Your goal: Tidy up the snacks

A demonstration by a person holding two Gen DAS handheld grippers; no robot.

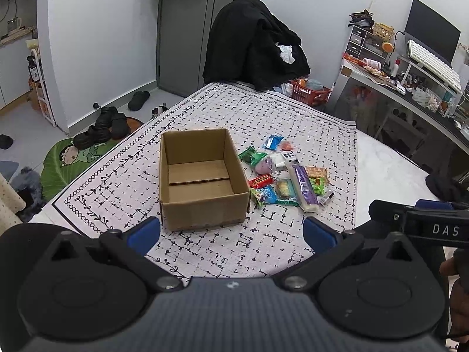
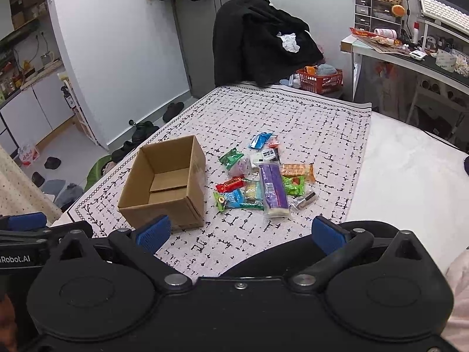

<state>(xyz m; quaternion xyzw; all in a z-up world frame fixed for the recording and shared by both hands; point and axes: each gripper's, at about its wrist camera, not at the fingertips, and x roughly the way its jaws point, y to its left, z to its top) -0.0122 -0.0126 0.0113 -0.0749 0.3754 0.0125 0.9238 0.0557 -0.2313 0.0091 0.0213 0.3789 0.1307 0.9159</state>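
Note:
An open, empty cardboard box [image 1: 202, 208] stands on the patterned tablecloth [image 1: 205, 111]; it also shows in the right wrist view [image 2: 187, 205]. To its right lies a pile of several wrapped snacks [image 1: 285, 173], among them a long purple pack [image 2: 272, 189], a red bar [image 2: 230, 184] and green packets [image 2: 231, 157]. My left gripper [image 1: 231, 231] is open and empty, held near the table's front edge before the box. My right gripper [image 2: 240, 231] is open and empty, nearer than the snack pile.
A chair draped with black clothes [image 1: 255, 47] stands at the table's far end. A red basket [image 1: 310, 91] sits beyond it. A cluttered desk with a keyboard [image 1: 433, 64] is on the right. Shoes [image 1: 102, 126] lie on the floor at left.

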